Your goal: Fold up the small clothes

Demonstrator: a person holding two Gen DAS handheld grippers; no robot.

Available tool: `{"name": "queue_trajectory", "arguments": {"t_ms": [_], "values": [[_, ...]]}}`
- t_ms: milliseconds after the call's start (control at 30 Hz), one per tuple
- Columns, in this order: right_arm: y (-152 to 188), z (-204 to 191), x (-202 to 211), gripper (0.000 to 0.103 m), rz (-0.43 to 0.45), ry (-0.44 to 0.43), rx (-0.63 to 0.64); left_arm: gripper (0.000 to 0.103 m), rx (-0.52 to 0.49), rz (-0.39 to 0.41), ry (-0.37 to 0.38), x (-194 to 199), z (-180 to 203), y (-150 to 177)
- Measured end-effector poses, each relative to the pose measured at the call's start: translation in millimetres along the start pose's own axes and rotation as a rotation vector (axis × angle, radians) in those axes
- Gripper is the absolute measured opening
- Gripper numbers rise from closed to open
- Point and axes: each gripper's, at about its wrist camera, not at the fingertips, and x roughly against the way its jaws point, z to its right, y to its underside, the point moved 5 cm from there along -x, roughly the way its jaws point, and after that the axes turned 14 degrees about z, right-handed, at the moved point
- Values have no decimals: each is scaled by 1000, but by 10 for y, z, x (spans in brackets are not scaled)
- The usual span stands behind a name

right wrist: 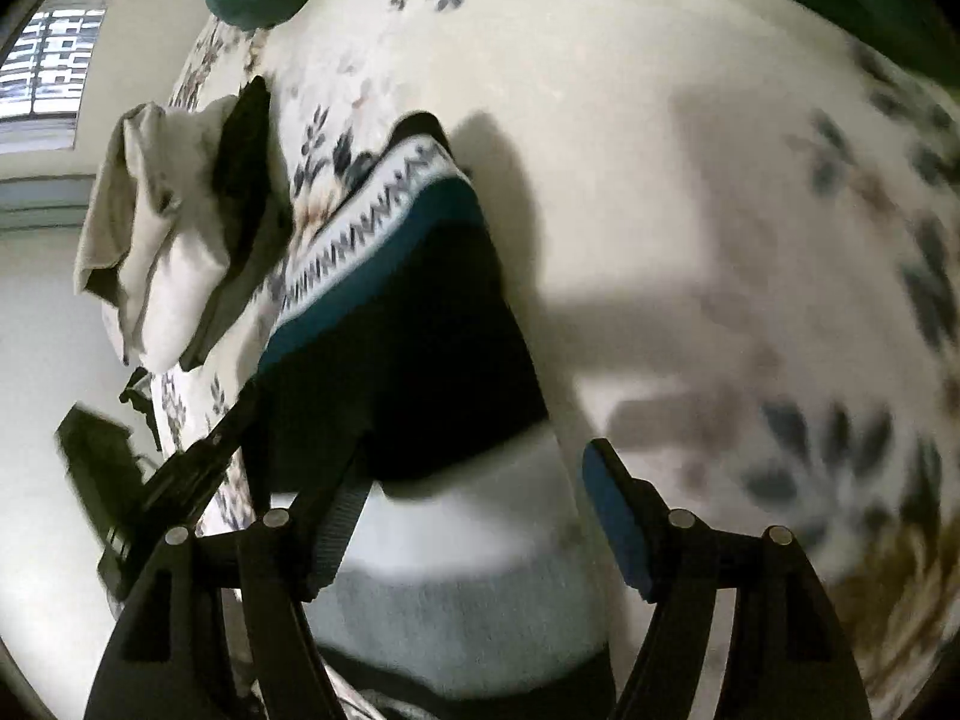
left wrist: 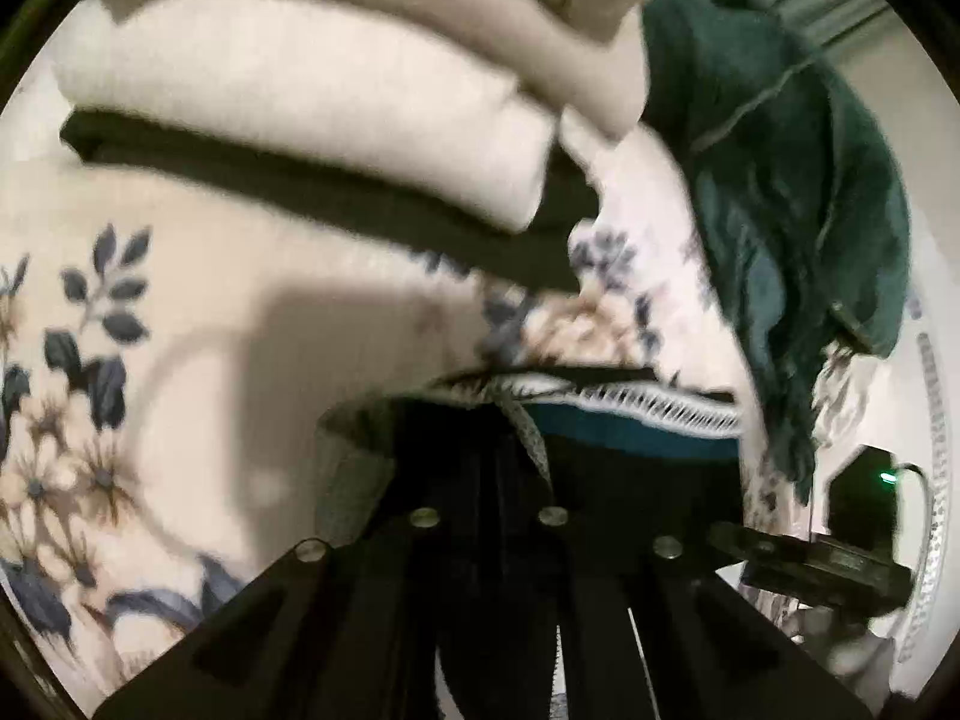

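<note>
Patterned dark sweater (right wrist: 396,324) lying on the flowered bedspread (right wrist: 660,180), beside a stack of folded cream and dark clothes (left wrist: 300,108); right gripper (right wrist: 480,510) spread wide over its hem, left gripper (left wrist: 522,438) closed on the sweater's patterned edge.

Black angular linkage arms, round silver pivot screws (right wrist: 275,518), blue pad (right wrist: 612,510) on one finger, grey on another

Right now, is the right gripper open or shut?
Open. The right gripper has its fingers spread wide, with the dark patterned garment lying between them, unclamped.
</note>
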Motion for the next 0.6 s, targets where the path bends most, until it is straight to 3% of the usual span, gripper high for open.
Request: {"name": "queue_trajectory", "arguments": {"t_ms": [33, 67, 100, 133, 267, 367, 500, 533, 567, 600], "values": [[-68, -29, -80, 74, -1, 5, 21, 2, 7, -1, 3, -12, -10, -49], [-105, -75, -138, 62, 4, 5, 39, 2, 17, -3, 4, -8, -36, -74], [-113, -80, -129, 40, 17, -11, 51, 2, 25, 0, 4, 1, -70, -104], [-138, -146, -132, 7, 23, -34, 73, 2, 15, 0, -3, -6, -88, -135], [-340, -267, -6, 6, 167, 26, 142, 2, -4, -64, -39, -278, -174, -149], [-414, -135, -268, 6, 71, 44, 80, 3, 40, -94, -49, -353, -266, -73], [-416, -123, -242, 7, -7, 20, 65, 13, 147, -145, 37, -74, -283, -53], [-416, -116, -177, 12, -17, 6, 50, 18, 159, -141, 51, 10, -276, -38], [-398, -94, -104, 25, -23, -2, 39, 22, 171, -137, 76, 145, -268, 2], [-359, -66, -12, 36, -25, -14, 26, 34, 181, -139, 90, 263, -269, 71]]}}
